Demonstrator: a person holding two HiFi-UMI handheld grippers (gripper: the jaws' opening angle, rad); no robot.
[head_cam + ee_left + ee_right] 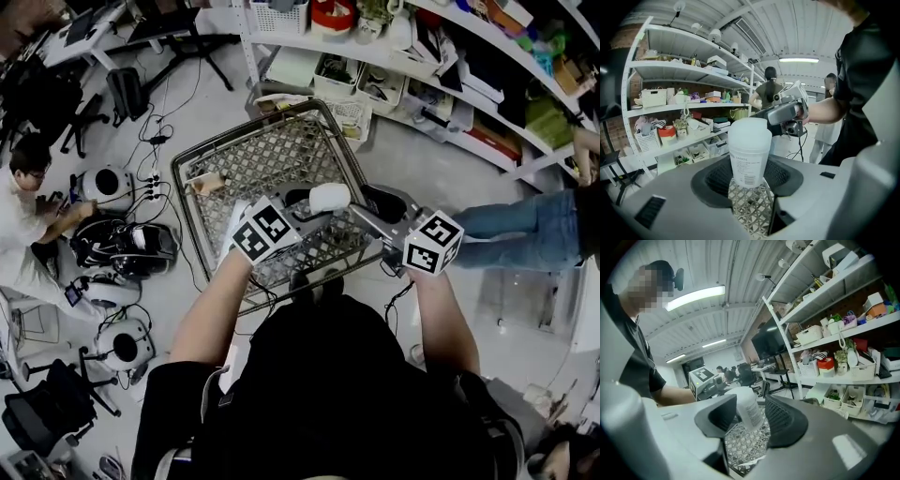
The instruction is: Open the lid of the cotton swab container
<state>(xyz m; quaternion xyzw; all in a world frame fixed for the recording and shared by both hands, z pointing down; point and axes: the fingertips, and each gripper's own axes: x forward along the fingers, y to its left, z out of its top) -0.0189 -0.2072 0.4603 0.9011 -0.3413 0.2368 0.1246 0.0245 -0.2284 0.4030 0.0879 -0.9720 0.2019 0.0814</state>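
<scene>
The cotton swab container point(328, 197) is a white plastic tub with a printed label and a white lid on top. It hangs above the wire cart. My left gripper point(749, 174) is shut on the container point(749, 150) low on its body and holds it upright. My left gripper's marker cube point(265, 232) shows in the head view. My right gripper point(752, 418) reaches in from the other side, and its body point(787, 115) shows past the lid in the left gripper view. Its jaws stand open around the container point(747, 409), with a gap at the right pad.
A wire shopping cart point(253, 169) stands under both grippers. White shelves with bins point(375, 75) run along the back and right. A person sits on the floor at the left point(23, 202) among cables and gear point(122, 244). Another person's legs point(525, 225) are at the right.
</scene>
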